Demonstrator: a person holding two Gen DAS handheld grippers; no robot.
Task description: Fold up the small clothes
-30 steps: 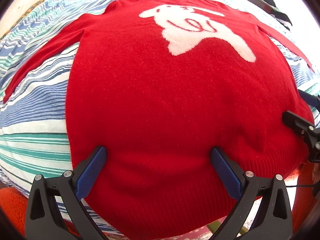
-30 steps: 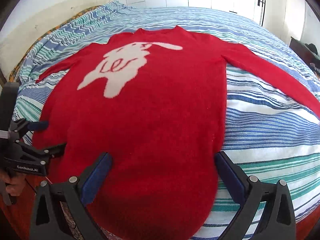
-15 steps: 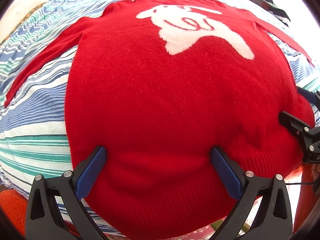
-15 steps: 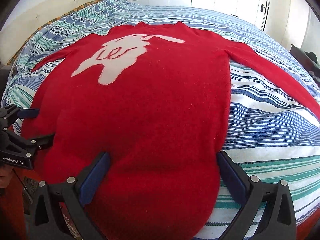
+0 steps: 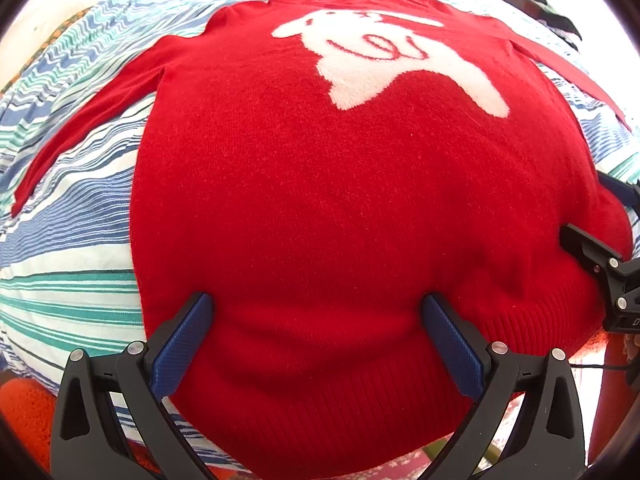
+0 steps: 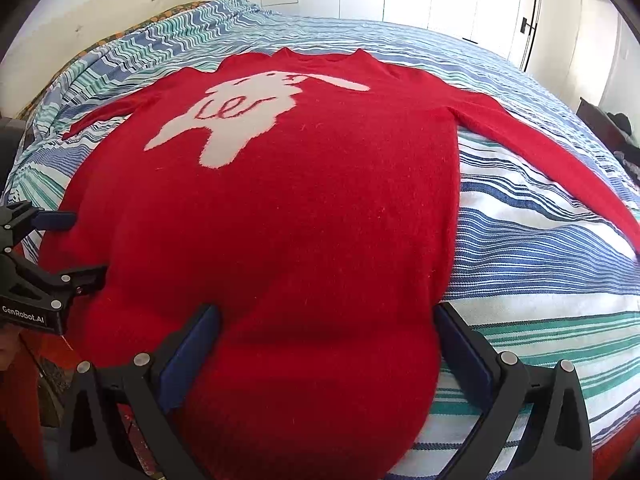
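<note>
Red sweater [image 5: 340, 208] lay flat, face up, on striped bedspread [image 6: 540, 280], sleeves spread out. Left gripper [image 5: 316, 320] and right gripper [image 6: 328, 332] both spread wide over hem, gripping nothing. Looked soft, light, fuzzy knit; likely limp and stretchy, not slippery. Best taken at ribbed hem [image 5: 320, 412] corners, pinching both layers.

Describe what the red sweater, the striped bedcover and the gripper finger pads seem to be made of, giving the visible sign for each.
Red sweater: probably soft wool-like knit; fuzzy nap, ribbed hem. Striped bedcover: likely woven cotton, matte, with visible weave. Finger pads of the left hand-held gripper: seemingly blue textured rubber or plastic on black hard-plastic arms.
</note>
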